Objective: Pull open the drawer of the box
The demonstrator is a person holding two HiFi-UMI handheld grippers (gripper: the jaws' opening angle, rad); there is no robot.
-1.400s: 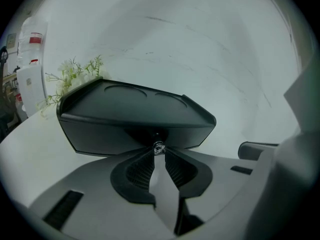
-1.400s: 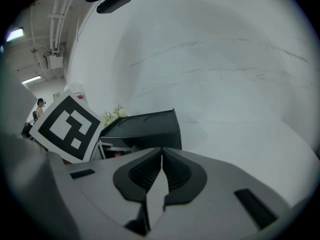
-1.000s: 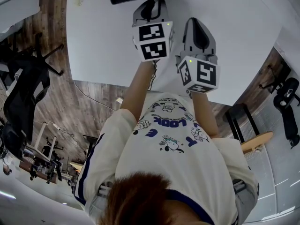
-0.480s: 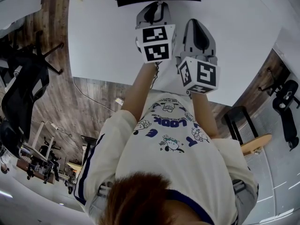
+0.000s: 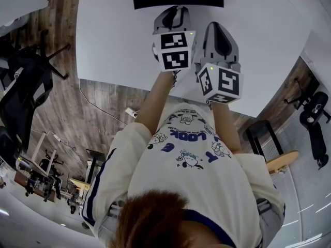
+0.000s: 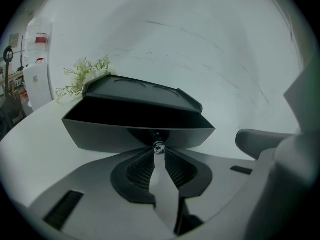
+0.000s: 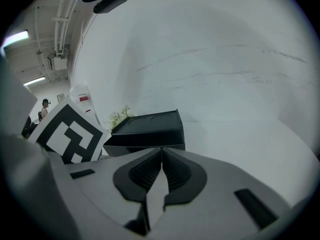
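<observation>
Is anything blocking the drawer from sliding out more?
Nothing visible does. The left hand-held gripper is shut on the small knob of the drawer, and only white table lies in front of it. The right hand-held gripper sits off to the side.

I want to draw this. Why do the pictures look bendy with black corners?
Left gripper view: the wide lens curves the white table and darkens the corners; the open drawer is shadowy inside, its knob glints. Right gripper view: same curve, marker cube slightly blurry up close. Head view: table edges bow too.
</observation>
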